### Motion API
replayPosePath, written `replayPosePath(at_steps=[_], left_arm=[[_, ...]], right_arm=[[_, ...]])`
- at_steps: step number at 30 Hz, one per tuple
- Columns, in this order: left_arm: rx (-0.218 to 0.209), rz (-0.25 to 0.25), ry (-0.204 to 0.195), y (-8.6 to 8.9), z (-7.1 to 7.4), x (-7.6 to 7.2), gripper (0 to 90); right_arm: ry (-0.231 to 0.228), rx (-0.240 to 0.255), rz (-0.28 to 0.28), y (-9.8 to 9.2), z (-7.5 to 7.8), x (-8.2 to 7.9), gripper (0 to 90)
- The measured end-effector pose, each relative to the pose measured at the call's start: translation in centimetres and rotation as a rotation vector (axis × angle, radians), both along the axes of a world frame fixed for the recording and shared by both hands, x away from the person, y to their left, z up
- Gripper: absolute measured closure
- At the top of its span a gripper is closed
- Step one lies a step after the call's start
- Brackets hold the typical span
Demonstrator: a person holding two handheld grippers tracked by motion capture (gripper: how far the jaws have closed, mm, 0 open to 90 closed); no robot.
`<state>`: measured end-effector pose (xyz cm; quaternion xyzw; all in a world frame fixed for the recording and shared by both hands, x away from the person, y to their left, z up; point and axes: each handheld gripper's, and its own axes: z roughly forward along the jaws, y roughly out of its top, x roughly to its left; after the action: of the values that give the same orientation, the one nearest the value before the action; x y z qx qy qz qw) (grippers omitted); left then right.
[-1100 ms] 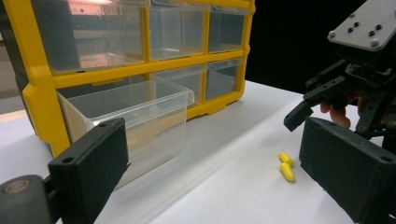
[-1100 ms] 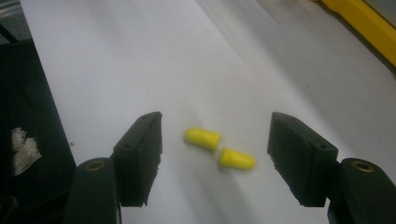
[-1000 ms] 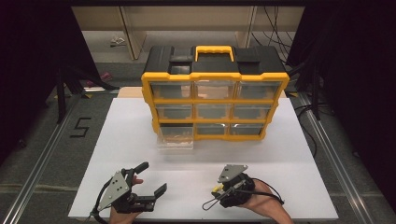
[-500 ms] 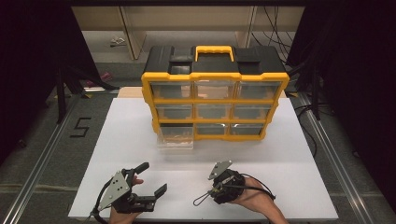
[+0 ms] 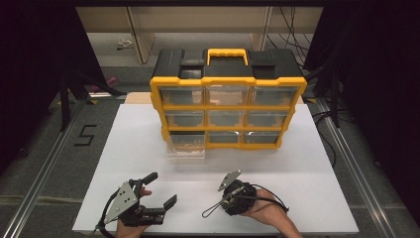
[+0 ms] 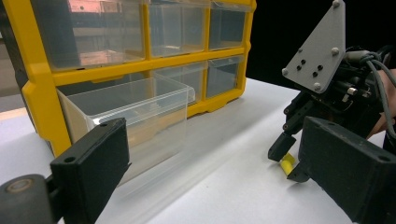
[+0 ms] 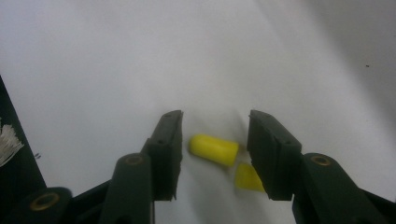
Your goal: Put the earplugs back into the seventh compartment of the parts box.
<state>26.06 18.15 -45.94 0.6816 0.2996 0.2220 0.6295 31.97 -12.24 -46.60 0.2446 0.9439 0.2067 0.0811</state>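
A small yellow foam earplug [image 7: 214, 149] lies near the white table's [image 5: 307, 163] front edge, between the right gripper's [image 7: 214, 154] narrowing, not yet touching jaws; a second earplug [image 7: 246, 178] lies just beside. Only the first should be pinched, mid-body. The left gripper [image 5: 161, 191] is held wide open.

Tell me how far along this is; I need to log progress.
Done: the bottom-left drawer of the organizer is pulled out. In hand: the right gripper is down on the table, jaws just closing around a yellow earplug, not yet pinching it; a second earplug lies beside. Left gripper waits open. Left, probably: lifting both plugs into the drawer and shutting it.
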Motion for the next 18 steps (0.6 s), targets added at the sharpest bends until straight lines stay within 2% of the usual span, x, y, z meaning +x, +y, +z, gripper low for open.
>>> replayPosePath(at_steps=[7,12,14,16,17,18], left_arm=[[0.003,0.003,0.000,0.0,0.0,0.0,9.0],[0.004,0.007,-0.001,0.1,0.0,0.0,9.1],[0.005,0.007,-0.001,0.1,0.0,0.0,9.1],[0.005,0.007,-0.001,0.1,0.0,0.0,9.2],[0.004,0.007,-0.001,0.1,0.0,0.0,9.2],[0.005,0.006,-0.001,0.1,0.0,0.0,9.2]], right_arm=[[0.038,0.024,0.002,-0.3,-0.1,0.3,66.2],[0.036,0.034,0.007,-0.5,0.0,0.3,68.2],[0.037,0.063,0.005,-0.6,0.2,0.3,68.4],[0.007,0.089,0.001,-0.9,0.9,0.4,68.4],[0.007,0.089,0.001,-0.9,0.9,0.4,68.4],[-0.016,0.114,-0.013,-1.1,1.5,0.3,68.2]])
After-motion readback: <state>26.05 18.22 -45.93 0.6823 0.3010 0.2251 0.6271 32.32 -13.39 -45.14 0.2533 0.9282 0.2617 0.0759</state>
